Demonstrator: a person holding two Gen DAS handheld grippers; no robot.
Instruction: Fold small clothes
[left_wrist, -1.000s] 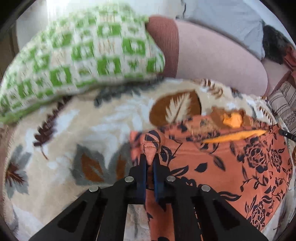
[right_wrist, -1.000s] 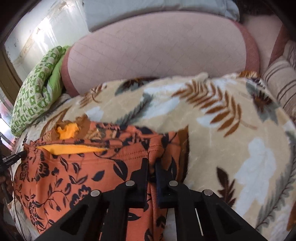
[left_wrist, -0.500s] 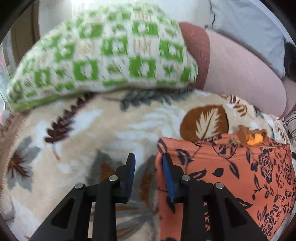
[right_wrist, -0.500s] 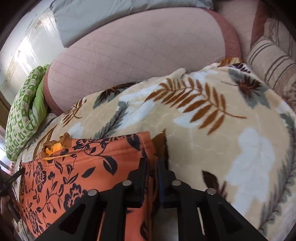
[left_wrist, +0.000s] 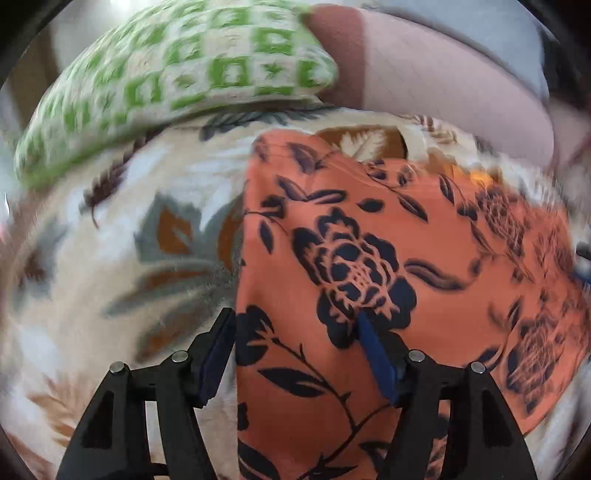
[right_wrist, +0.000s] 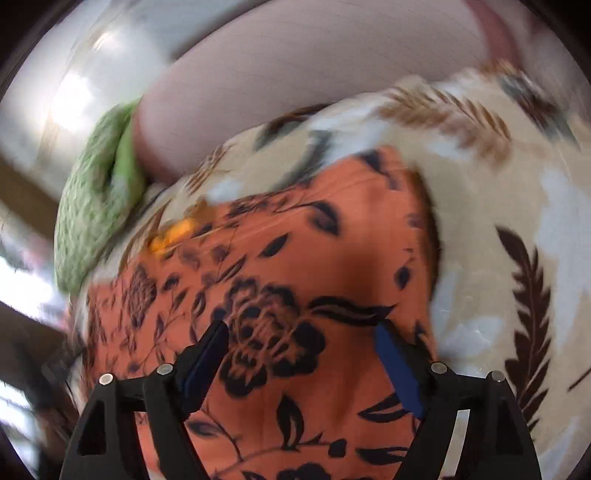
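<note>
- Far left in the left wrist view there's a fat green-and-white checked cushion (left_wrist: 173, 85), woven-looking and puffy, sitting at the back edge of the bedding. Not part of the job.
- Under everything is a fleecy cream blanket (left_wrist: 110, 258) with brown and grey leaf prints. It's plush and squashy, so anything laid on it sinks a bit and won't slide easily.
- Left gripper (left_wrist: 295, 328): its jaws have just been opening and now stand well apart, one finger off the cloth's left edge over the blanket, the other over the print. Nothing is pinched; the cloth just lies under the gap.
- The task's thing, the orange floral garment (left_wrist: 369, 258), lies flat on the blanket between and in front of both grippers. It's thin and smooth with a dark navy rose-and-vine print and a stitched hem along the far edge. A bit of brighter orange lining (right_wrist: 173, 232) peeks out at the far side.
- Right gripper (right_wrist: 301, 332): same story, its jaws have just been opening and are now spread wide above the cloth near its right edge, gripping nothing.
- Behind it all is a pink quilted headboard or bolster (right_wrist: 332, 85), can't tell which.
- My read: one fold has just been laid down and let go. Next it probably needs a fresh pinch on one edge or corner with each gripper to bring it over again. Thin fabric on fluffy fleece, so grab only the cloth layers and not the blanket pile.
</note>
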